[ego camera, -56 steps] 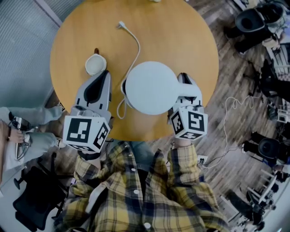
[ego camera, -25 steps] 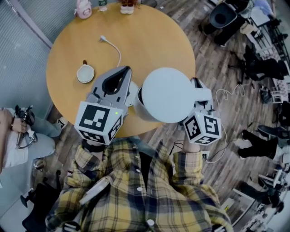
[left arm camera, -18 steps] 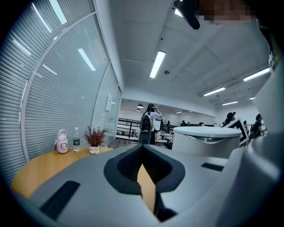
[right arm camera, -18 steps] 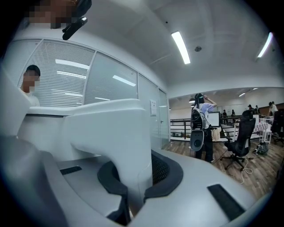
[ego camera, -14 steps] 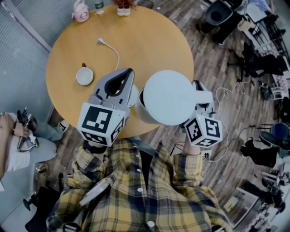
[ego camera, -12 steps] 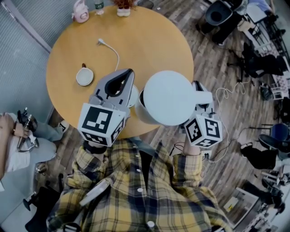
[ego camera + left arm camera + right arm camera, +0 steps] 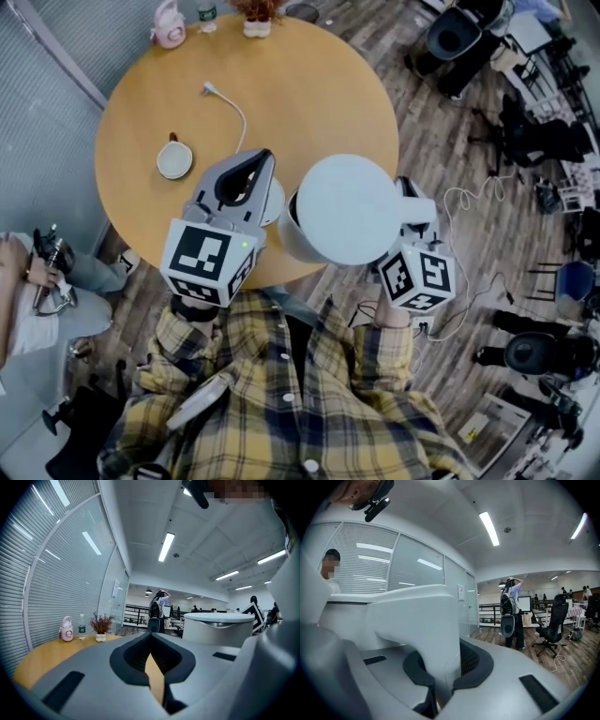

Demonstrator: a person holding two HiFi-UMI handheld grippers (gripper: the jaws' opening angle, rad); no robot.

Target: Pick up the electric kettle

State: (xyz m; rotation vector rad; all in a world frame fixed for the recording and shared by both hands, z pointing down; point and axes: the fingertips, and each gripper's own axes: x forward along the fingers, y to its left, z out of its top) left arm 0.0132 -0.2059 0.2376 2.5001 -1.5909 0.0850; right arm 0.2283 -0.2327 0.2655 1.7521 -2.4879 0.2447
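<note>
The white electric kettle (image 7: 347, 208) hangs above the round wooden table's (image 7: 309, 84) near right edge, its flat lid facing up. My right gripper (image 7: 405, 192) is shut on the kettle's handle (image 7: 415, 208). In the right gripper view the white handle (image 7: 423, 630) fills the space between the dark pads (image 7: 476, 670). My left gripper (image 7: 265, 157) floats just left of the kettle body, shut with nothing in it. The left gripper view shows the kettle (image 7: 218, 627) to the right of its jaws, which leave only a thin slit.
A white mug (image 7: 174, 158) and a white cord with plug (image 7: 230, 103) lie on the table's left half. A pink flask (image 7: 169, 21), bottle (image 7: 206, 13) and small plant (image 7: 258, 11) stand at its far edge. A seated person (image 7: 37, 281) is left; office chairs (image 7: 459, 28) are right.
The kettle has come up off the table and to the right, held by the right gripper. The left gripper rose alongside it. The view has pulled back from the table.
</note>
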